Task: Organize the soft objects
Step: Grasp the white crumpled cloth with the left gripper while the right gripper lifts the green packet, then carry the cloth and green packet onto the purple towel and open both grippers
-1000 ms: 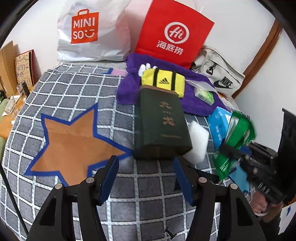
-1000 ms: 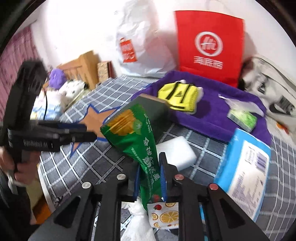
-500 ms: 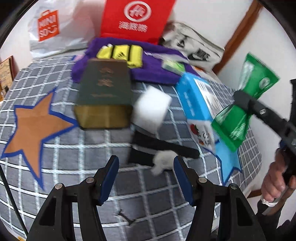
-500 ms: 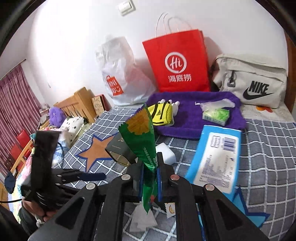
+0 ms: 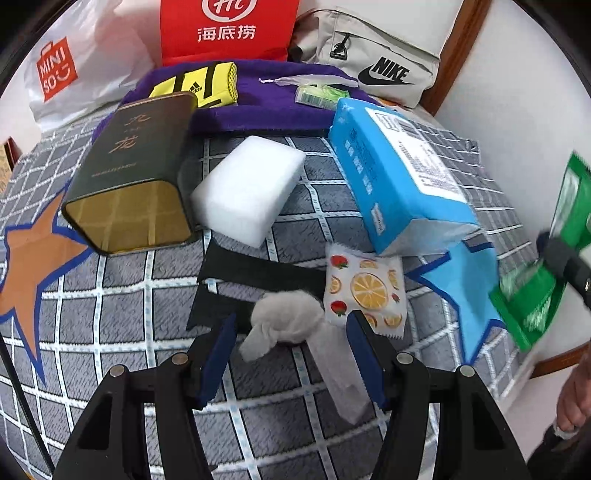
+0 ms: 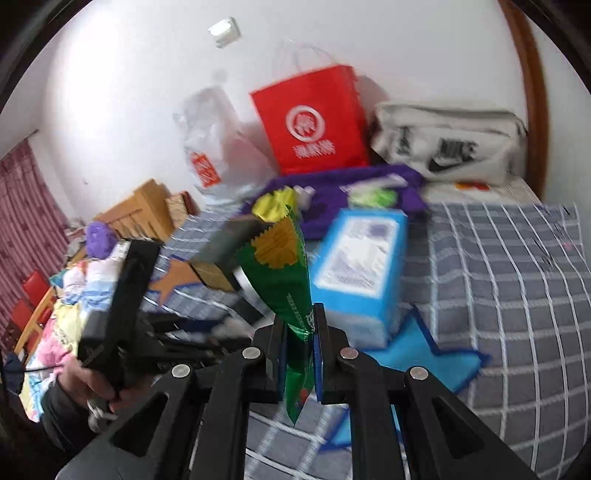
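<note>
My left gripper (image 5: 291, 332) is open, low over the checked bedspread (image 5: 147, 295), its fingers either side of a crumpled grey-white wad (image 5: 286, 319). Beside the wad lie a fruit-print packet (image 5: 364, 290), a black cloth (image 5: 251, 273) and a white foam block (image 5: 247, 192). My right gripper (image 6: 299, 325) is shut on a green snack packet (image 6: 284, 266), held up in the air; it also shows at the right edge of the left wrist view (image 5: 543, 273). A blue tissue pack (image 5: 399, 181) lies right of the foam.
A dark green tin (image 5: 129, 177) lies on its side at the left. A purple towel (image 5: 258, 107) at the back holds a yellow pouch (image 5: 199, 85) and a small green pack (image 5: 317, 94). Red (image 5: 229, 29), white (image 5: 74, 70) and Nike (image 5: 373, 62) bags stand against the wall.
My left gripper has swung right and down, from the tin to around the crumpled wad. My right gripper has lifted the green packet up and off to the right.
</note>
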{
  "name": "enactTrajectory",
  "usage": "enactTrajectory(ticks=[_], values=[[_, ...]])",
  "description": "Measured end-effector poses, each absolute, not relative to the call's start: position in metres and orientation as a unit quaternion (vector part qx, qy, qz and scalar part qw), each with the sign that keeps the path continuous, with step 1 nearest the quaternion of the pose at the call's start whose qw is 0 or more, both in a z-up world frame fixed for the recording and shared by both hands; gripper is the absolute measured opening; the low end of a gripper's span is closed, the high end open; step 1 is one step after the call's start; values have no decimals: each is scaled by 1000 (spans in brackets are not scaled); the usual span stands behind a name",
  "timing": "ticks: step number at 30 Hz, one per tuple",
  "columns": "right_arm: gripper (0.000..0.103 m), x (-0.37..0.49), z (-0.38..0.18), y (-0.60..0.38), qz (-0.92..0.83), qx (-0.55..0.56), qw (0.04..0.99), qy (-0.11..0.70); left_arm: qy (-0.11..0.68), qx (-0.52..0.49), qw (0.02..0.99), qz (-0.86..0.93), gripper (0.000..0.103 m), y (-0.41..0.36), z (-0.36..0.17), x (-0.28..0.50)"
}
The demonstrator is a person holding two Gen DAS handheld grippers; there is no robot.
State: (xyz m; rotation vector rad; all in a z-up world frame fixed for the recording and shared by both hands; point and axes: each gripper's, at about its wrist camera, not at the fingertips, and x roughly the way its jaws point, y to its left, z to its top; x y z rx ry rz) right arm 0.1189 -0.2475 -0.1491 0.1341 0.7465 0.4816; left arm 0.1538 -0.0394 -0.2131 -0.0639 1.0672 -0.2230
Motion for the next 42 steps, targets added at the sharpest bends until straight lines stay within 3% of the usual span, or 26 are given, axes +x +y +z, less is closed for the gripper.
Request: enactTrajectory(ticks=[3,7,9,16,17,19,25,27,32,42], values=[[11,119,-167,-253,221,65,896,379,499,-11,861,-102,57,-42,-213,152],[11,121,-185,-253,219,70,889,396,498,-8,860,-109,36,-37,-209,147],[11,121,-190,-252,218,68,888,399,498,-20,861,-106,34,-28,-206,144],[11,119,-196,-242,225,60,885,403,503,-27,859,-86,35,1,-197,135],[11,121,-197,-240,227,59,884,405,504,-26,860,-81,38,4,-198,135],[11,120,-198,-239,228,57,883,406,512,-19,856,-77,55,10,-201,132],[11,120,-200,-237,226,54,882,411,512,-50,855,-59,58,26,-210,131],[11,120,-199,-237,225,52,882,412,511,-53,855,-65,57,23,-212,133],[11,121,-200,-235,222,49,881,416,496,-3,867,-47,30,13,-217,133],[11,125,-183,-231,214,37,886,409,474,-68,878,-26,28,56,-191,134]])
